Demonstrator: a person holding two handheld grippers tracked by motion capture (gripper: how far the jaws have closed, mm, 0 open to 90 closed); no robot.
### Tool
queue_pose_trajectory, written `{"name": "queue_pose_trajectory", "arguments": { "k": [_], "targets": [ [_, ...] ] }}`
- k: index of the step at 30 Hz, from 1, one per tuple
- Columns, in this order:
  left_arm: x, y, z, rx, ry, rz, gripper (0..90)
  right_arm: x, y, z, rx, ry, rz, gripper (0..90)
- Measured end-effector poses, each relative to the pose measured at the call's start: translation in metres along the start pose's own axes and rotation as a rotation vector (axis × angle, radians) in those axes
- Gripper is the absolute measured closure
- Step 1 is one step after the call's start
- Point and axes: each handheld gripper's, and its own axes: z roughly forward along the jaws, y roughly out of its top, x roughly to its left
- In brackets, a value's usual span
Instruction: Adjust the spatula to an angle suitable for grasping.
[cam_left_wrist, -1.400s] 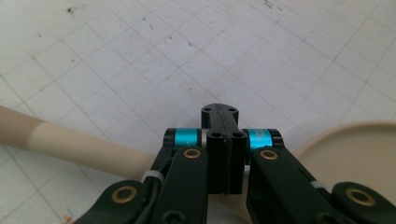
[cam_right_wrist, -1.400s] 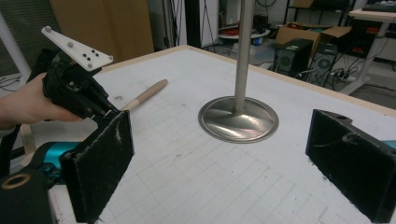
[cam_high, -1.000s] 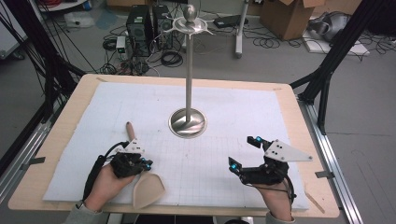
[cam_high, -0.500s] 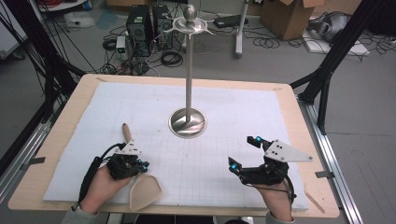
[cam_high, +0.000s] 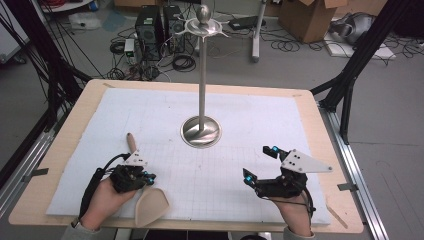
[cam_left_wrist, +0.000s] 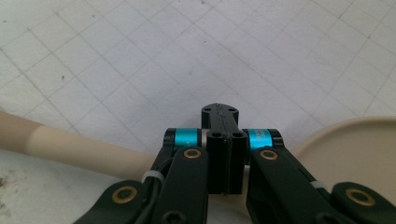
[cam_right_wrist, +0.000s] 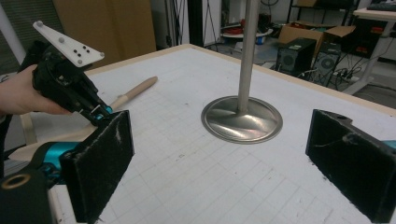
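Your table (cam_high: 65, 150) is a wooden board under a white gridded mat (cam_high: 240, 125), with cables, computer towers and cardboard boxes on the floor beyond it.

Nearest you, the left gripper (cam_high: 134, 177) sits low over the spoon (cam_high: 150, 205), a pale wooden one whose bowl lies at the mat's near edge and whose handle runs away from you under the gripper. In the left gripper view the jaws are pressed together above the spoon's neck, with nothing visibly between them. You are on top of the spoon, not gripping it. Your right gripper (cam_high: 260, 162) rests on the mat's right side, jaws wide apart and empty, aimed toward the stand.

My worry: if you lift now, the spoon likely stays behind, since the jaws need to part and straddle the neck first. The neck is thin and rounded, so a skewed pinch could roll it, or nudge the bowl off the near edge.

Farther out, mid-mat, the metal stand (cam_high: 201, 131) rises to a branched top.

Count: one spoon, one stand, two grippers.
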Motion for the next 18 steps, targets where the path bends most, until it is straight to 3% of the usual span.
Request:
{"name": "queue_pose_trajectory", "arguments": {
  "k": [12,18],
  "targets": [
    [0.009,-0.01,-0.01,-0.003,0.025,-0.02,89.8,0.001,0.001,0.002,0.001,0.008,-0.003,6.9],
    [0.015,-0.014,-0.01,0.0,0.009,-0.039,89.8,0.001,0.0,0.003,0.003,0.008,0.002,7.0]
  ]
}}
